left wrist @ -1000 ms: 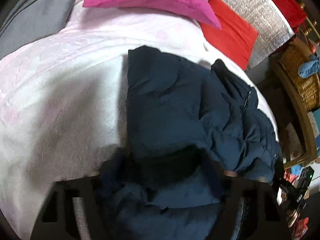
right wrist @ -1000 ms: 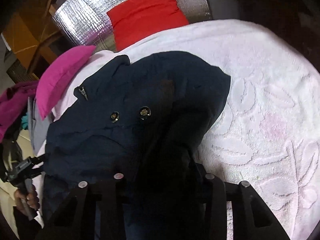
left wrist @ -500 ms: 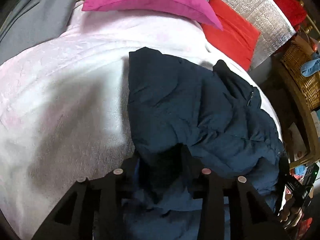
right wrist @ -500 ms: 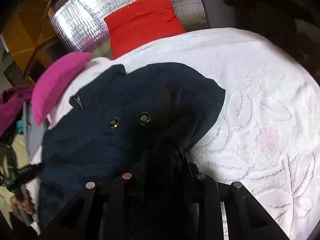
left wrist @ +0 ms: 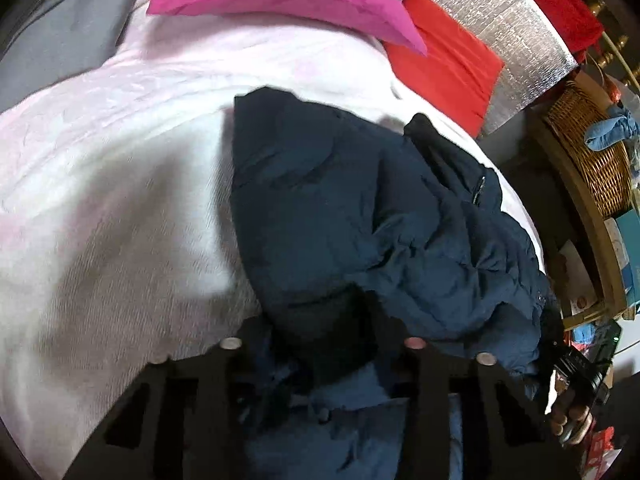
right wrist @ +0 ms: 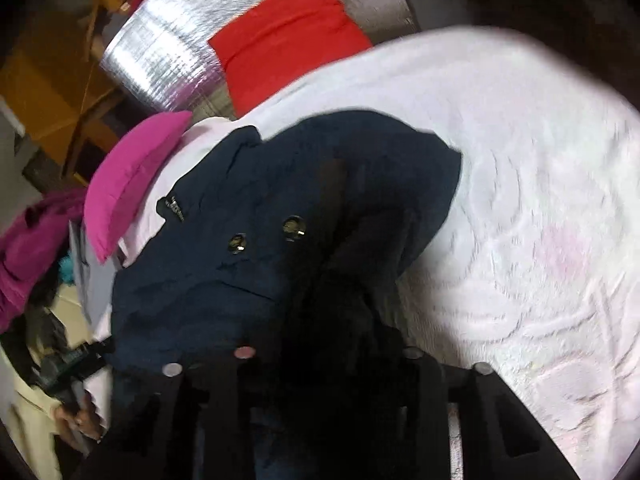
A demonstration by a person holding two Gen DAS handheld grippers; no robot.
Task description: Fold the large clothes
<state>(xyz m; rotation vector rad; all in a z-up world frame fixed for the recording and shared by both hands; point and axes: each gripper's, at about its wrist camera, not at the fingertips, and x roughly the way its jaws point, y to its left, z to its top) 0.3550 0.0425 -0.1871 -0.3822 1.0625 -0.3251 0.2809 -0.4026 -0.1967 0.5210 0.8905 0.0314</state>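
navy jacket ahead of both tools, spread on bed. left tool and right tool each clamped on bunched hem fabric. likely soft, bulky, slippery shell; grip thick hem or seams, not snaps.

Light soft, indoor | motion blur | fisheye edges dark, warped

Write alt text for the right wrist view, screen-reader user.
The right gripper is clamped on a bunched fold of a navy jacket lying on a pale pink bedspread; two metal snaps face up. Behind lie a magenta pillow, a red cushion and a silver foil panel. Motion blur softens the image.
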